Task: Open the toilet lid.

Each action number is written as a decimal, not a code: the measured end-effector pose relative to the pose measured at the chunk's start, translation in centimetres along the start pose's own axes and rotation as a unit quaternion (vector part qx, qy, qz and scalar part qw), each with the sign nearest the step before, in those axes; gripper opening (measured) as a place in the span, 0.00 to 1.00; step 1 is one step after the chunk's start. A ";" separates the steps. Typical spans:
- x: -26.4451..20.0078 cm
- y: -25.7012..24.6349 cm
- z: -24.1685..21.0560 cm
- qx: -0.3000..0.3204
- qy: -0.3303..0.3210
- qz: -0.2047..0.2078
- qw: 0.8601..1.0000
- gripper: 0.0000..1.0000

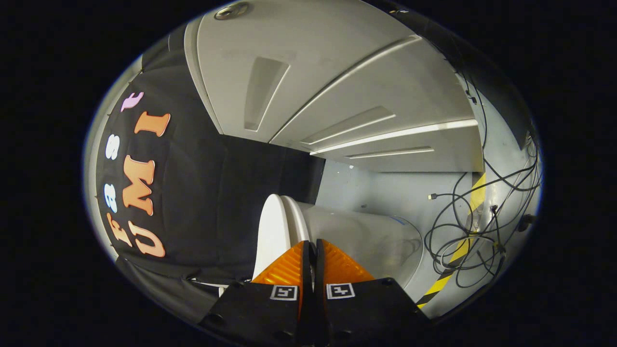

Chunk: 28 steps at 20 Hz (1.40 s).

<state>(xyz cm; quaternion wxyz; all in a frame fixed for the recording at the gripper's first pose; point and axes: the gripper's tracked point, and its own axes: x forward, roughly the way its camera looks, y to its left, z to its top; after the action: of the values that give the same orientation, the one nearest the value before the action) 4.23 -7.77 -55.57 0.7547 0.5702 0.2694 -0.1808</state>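
The view is rolled on its side, so the floor lies to the right. The white toilet lid (271, 231) lies flat on the seat (295, 219), which rests on the bowl (371, 238). The lid is down. My gripper (311, 242) has its two orange fingers (289, 267) pressed almost together, with only a thin dark slit between them. Its tips sit at the front rim, right where the seat meets the bowl. A pale sliver shows in the slit, but I cannot tell whether any of the rim is pinched.
Black booth cloth (217, 202) hangs behind the toilet. Grey panelled walls (337, 86) run beyond it. Loose black cables (462, 231) and a yellow-black tape strip (462, 246) lie on the grey floor beside the bowl.
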 end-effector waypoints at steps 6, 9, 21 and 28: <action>0.2 0.5 0.2 -0.019 -0.006 -0.020 1.000 0.08; 0.2 1.2 0.6 -0.051 -0.016 -0.030 0.998 0.08; -0.5 8.0 3.1 -0.162 -0.078 -0.013 0.984 0.08; -2.6 13.9 2.6 -0.264 -0.098 -0.006 0.959 0.08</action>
<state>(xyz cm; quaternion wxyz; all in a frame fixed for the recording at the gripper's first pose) 10.77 -6.43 -42.85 0.9001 0.3283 0.2355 -0.1629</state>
